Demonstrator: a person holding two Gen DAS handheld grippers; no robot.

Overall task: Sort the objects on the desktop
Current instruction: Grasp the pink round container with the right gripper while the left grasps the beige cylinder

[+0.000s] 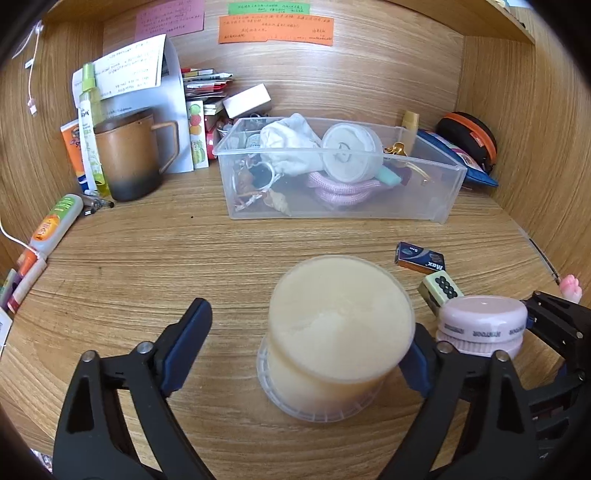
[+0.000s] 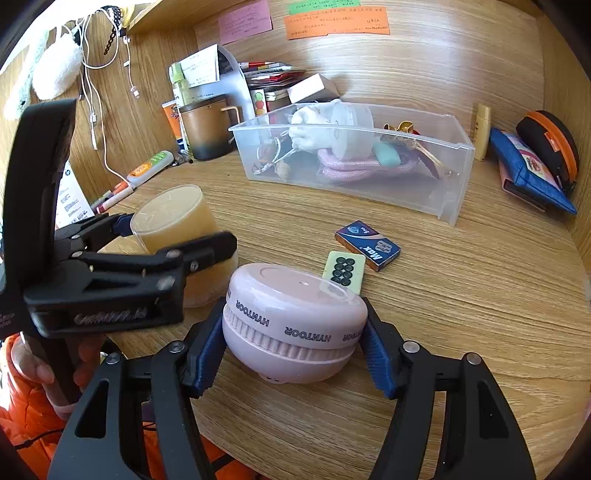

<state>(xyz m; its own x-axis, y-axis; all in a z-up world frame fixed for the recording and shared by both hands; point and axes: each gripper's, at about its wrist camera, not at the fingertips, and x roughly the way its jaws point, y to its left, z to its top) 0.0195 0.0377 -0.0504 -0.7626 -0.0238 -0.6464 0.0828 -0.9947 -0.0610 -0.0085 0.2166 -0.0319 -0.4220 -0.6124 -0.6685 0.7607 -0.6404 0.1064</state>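
A cluttered home study desk set in a wooden alcove: sticky notes (image 1: 275, 28) on the back panel, a brown mug (image 1: 129, 155), charging cables (image 2: 92, 85), a clear organiser bin (image 1: 332, 206).

Pale pink round case (image 2: 295, 321), cream-yellow jar (image 1: 338, 325), blue box (image 2: 368, 245), green-backed dotted tile (image 2: 343, 267)

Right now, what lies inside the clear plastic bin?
Inside the clear plastic bin lie a white cloth, a round white container, pink rope and a teal piece. Things underneath are covered.
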